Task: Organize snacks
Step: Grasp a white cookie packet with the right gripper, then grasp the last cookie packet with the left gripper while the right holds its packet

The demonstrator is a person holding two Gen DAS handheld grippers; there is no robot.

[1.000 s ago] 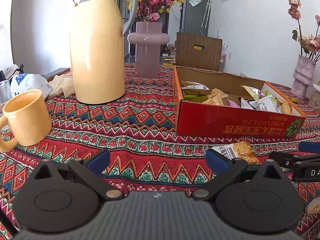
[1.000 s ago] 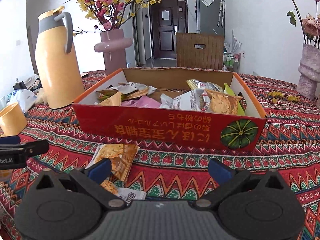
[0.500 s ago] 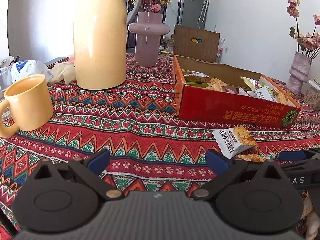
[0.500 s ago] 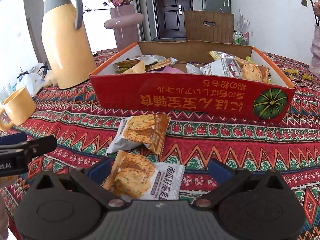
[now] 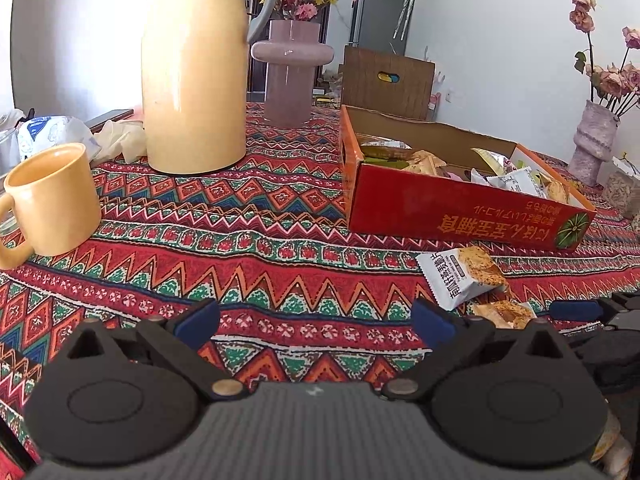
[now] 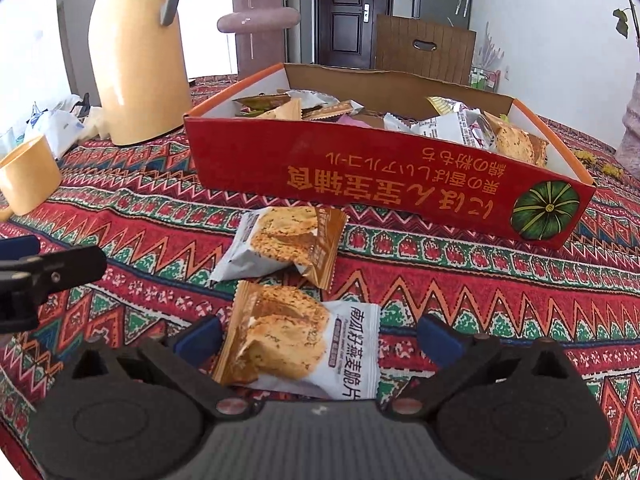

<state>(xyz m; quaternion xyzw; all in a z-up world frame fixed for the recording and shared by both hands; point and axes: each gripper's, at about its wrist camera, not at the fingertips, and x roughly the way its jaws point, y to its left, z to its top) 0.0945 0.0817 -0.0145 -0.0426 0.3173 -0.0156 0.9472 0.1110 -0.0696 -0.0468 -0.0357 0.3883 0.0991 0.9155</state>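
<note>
Near snack packet on desk, between spread jaws of right gripper, nothing gripped | second packet before red box | likely light, crinkly, crushable: pinch sealed edge | left gripper spread, unloaded

The red box carries gold print on its front wall, standing upside down in both views. The large line seems to read にほん宝辅食, though the inverted characters are hard to make out; a smaller line beside it looks like 栗の香ばしいフルーツ and 細の粉もち. A green pumpkin drawing sits at that wall's right end.

The snack packet nearest the table's front edge bears dark characters on its white end, 南瓜籽燕麦脆片, with a smaller brown label beside them too fine to read. The farther packet shows the same kind of lettering in the left view.
</note>
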